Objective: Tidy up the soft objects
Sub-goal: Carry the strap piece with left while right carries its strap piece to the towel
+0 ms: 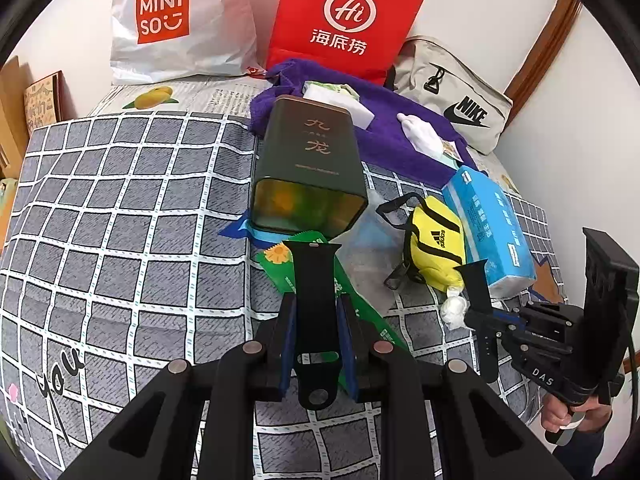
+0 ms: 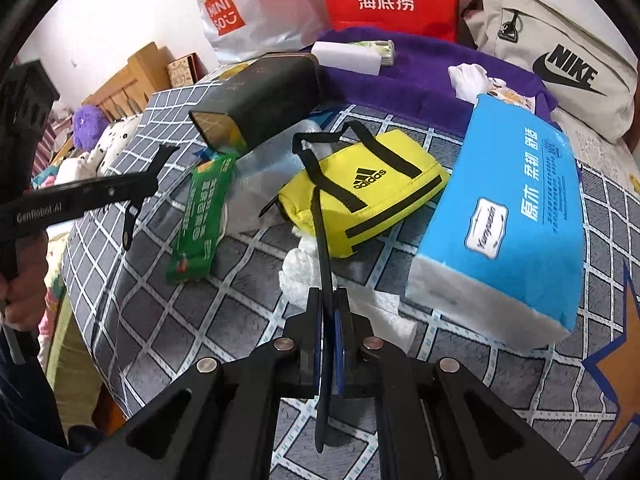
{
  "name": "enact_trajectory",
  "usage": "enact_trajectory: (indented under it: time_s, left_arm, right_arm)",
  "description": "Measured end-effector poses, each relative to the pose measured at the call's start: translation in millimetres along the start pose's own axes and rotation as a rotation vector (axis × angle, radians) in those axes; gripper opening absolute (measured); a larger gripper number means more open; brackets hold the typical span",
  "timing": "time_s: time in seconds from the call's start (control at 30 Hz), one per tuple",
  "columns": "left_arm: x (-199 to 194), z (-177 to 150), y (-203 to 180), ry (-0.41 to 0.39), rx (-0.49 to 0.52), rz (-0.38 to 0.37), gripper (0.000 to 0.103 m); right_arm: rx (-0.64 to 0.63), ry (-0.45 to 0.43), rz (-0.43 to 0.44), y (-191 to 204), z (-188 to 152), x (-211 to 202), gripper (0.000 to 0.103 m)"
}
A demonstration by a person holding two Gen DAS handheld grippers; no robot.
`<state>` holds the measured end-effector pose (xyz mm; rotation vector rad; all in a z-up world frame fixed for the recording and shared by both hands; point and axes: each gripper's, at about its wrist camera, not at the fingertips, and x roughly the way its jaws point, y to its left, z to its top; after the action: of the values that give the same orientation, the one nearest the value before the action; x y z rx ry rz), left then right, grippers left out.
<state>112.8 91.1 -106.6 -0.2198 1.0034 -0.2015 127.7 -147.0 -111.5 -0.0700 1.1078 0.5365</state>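
Note:
My left gripper (image 1: 316, 312) is shut on a black watch strap piece (image 1: 314, 276), held flat above the checked bedspread. My right gripper (image 2: 329, 300) is shut on the other black watch strap piece (image 2: 322, 240), held edge-on; it also shows in the left wrist view (image 1: 478, 292). The left gripper and its strap show at the left of the right wrist view (image 2: 132, 188). In front lie a yellow Adidas pouch (image 2: 364, 188), a blue tissue pack (image 2: 516, 216), a green snack packet (image 2: 200, 216) and crumpled white tissue (image 2: 304, 272).
A dark tin box (image 1: 308, 168) lies on its side. A purple towel (image 1: 384, 136) holds a white sponge and a white glove. Behind stand a Miniso bag (image 1: 176, 20), a red paper bag (image 1: 344, 20) and a Nike bag (image 1: 456, 96). The bed edge drops off at left.

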Motion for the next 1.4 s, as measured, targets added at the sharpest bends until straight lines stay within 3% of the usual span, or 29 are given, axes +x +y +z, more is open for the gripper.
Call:
enact_trajectory:
  time_s: [0.3, 0.5, 0.63, 0.77, 1.07, 1.1, 1.4]
  left_arm:
    - [-1, 8, -3, -0.008, 0.012, -0.021, 0.019]
    - [0, 14, -9, -0.004, 0.027, -0.029, 0.019]
    - [2, 14, -10, 0.002, 0.029, -0.026, 0.019]
    - [5, 13, -10, 0.011, 0.027, -0.026, 0.019]
    - [7, 11, -9, 0.021, 0.025, -0.02, 0.019]
    - [6, 11, -9, 0.021, 0.023, -0.019, 0.019]
    - [-7, 18, -12, 0.0, 0.033, -0.021, 0.019]
  right_arm:
    - [-0.016, -0.077, 0.008, 2, 10, -33, 0.003]
    - [-0.005, -0.013, 0.002, -1, 8, -18, 0.003]
    - [-0.012, -0.009, 0.03, 2, 3, -21, 0.008]
    - [-0.048, 0.02, 0.026, 11, -3, -16, 0.026]
    - [-0.073, 0.072, -0.017, 19, -9, 6, 0.025]
    - [-0.076, 0.068, -0.019, 20, -9, 5, 0.02]
    - [-0.073, -0.006, 0.004, 17, -1, -31, 0.02]
